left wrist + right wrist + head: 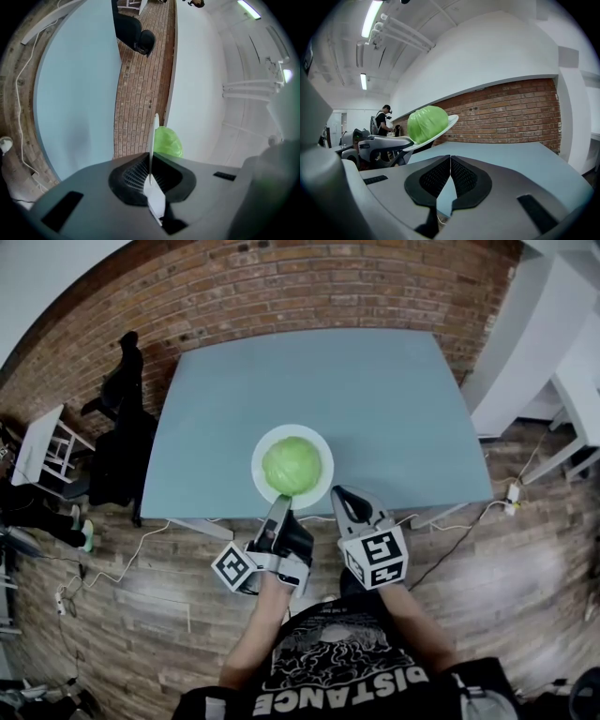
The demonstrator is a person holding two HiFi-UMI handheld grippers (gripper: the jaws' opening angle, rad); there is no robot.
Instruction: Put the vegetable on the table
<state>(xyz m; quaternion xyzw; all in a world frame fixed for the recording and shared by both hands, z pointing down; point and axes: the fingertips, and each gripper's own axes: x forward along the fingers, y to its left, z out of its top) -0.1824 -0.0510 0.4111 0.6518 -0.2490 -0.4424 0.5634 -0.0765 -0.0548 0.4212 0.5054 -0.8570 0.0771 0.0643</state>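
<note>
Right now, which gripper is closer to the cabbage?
Left. The left gripper is shut on the rim of the white plate carrying the cabbage. The right gripper is shut and empty, off to the plate's right, touching nothing.

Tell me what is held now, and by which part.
The left gripper pinches the white plate by its rim; the cabbage rests on it. The right gripper is shut, empty.

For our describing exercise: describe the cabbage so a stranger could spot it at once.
Find the blue table in front of the brick wall. Over its near edge, the left tongs grip a white plate by its rim. The cabbage is the round, pale green ball on that plate, the only green thing.
</note>
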